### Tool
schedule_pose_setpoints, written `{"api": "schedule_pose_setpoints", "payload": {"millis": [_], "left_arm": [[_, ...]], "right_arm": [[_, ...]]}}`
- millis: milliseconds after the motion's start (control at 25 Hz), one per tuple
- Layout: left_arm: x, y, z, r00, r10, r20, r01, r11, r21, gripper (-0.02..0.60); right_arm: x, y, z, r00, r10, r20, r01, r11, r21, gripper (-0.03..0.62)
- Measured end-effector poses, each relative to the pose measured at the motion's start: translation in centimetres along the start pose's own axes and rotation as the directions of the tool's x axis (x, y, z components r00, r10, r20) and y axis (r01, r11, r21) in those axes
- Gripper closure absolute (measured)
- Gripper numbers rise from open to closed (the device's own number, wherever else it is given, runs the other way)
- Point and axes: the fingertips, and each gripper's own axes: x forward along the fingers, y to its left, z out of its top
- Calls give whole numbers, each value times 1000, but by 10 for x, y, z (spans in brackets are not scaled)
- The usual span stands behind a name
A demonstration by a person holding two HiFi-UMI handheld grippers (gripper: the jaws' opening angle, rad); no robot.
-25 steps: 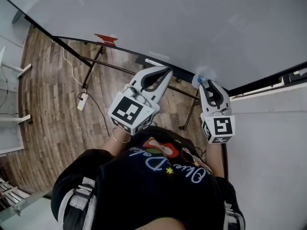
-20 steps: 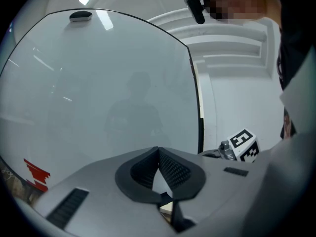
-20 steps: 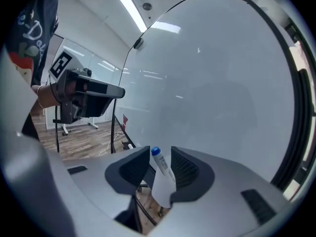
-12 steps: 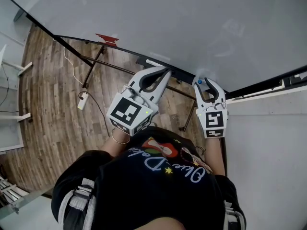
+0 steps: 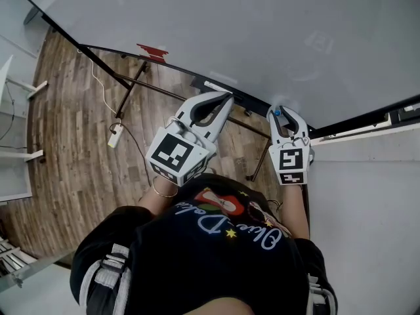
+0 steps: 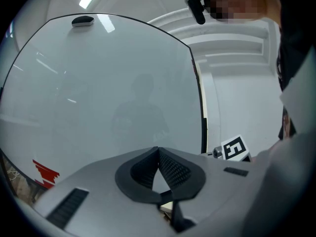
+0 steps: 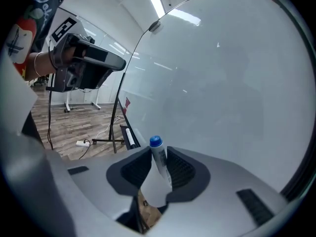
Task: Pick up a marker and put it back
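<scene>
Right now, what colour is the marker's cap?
Blue; the marker cap shows best in the right gripper view.

Blue-capped white marker, gripped close to the whiteboard.
The marker (image 7: 159, 158) stands slanted between the right gripper's (image 7: 158, 150) jaws, which have just been closing on it. Its blue-capped end pokes out past the fingertips toward the whiteboard (image 7: 222, 83), near the board's lower edge.

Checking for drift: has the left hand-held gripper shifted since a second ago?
No. The left hand-held gripper keeps its tips at the whiteboard's black lower frame, same spot as before.
</scene>
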Motion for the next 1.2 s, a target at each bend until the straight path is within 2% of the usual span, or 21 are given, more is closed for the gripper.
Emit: {"api": "schedule_pose_setpoints", "payload": {"millis": [240,480,640,1200], "left_arm": [[-1,-1,1,1000,4,1,-4,1000,1,578],[2,-4,0,1000,-4,0,4,1000,-1,578],[3,-9,1,1000,-15,3,15,1000,3,578],[2,-25,5,998,-60,1,60,998,16,578]], "right_arm": [[-2,-2,2,1000,1,8,-1,1000,5,510],[-11,-12,9,997,-4,71,-6,990,143,519],[-19,-17,11,995,-12,102,-8,980,199,519],[-61,-37,43,973,-87,214,23,958,285,519]]}}
